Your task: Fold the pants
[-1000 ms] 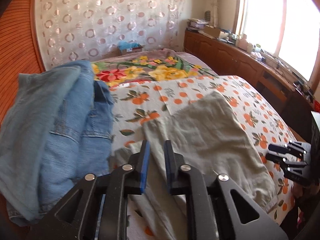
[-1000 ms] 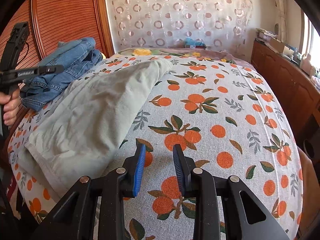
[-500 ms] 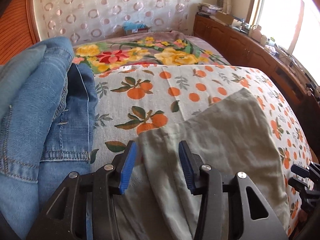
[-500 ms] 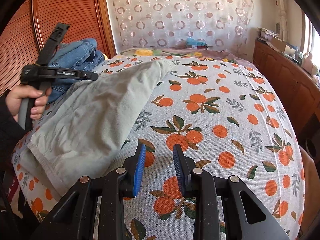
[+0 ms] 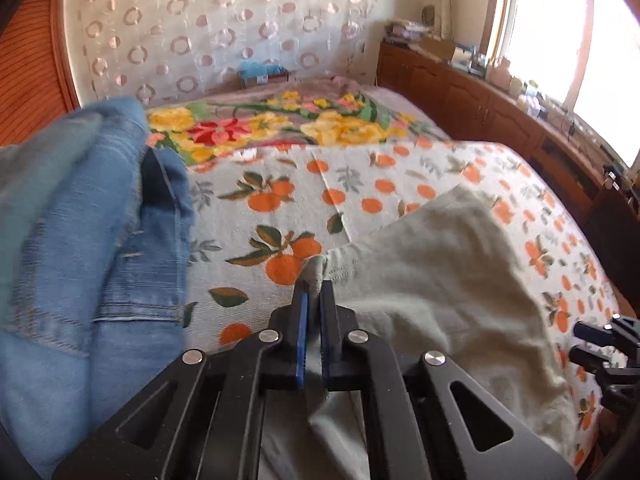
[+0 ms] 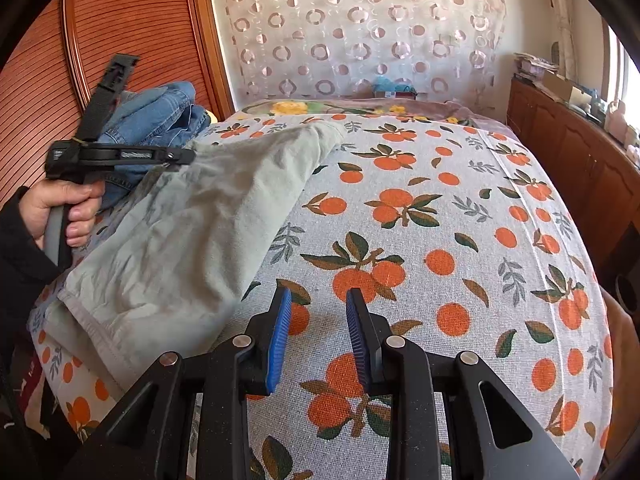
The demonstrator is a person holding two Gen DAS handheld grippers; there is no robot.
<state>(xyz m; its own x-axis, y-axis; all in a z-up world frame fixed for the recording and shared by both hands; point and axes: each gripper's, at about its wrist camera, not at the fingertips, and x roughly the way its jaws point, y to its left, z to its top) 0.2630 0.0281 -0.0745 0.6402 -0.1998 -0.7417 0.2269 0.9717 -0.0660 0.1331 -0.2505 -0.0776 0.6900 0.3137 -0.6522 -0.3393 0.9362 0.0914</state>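
Note:
Grey-green pants [image 5: 440, 280] lie spread along one side of the bed, reaching toward the far end in the right wrist view [image 6: 200, 220]. My left gripper [image 5: 314, 292] is shut on a bunched corner of their hem, and the cloth pokes out between the blue pads. The right wrist view shows that left gripper [image 6: 184, 156] held by a hand [image 6: 64, 208] at the pants' left edge. My right gripper [image 6: 318, 300] hovers open over the bare sheet beside the pants, with nothing between its fingers. In the left wrist view it [image 5: 600, 344] shows at the right edge.
A pile of blue jeans [image 5: 80, 240] sits just left of the pants, against the wooden headboard [image 6: 120, 20]. The orange-print sheet [image 6: 440, 240] covers the bed. A floral blanket [image 5: 280, 128] lies at the far end. Wooden cabinets [image 5: 480, 104] run along the right.
My left gripper moved forward and down to the pants' corner, spread its jaws around the cloth, then shut on it. The right gripper stayed in place.

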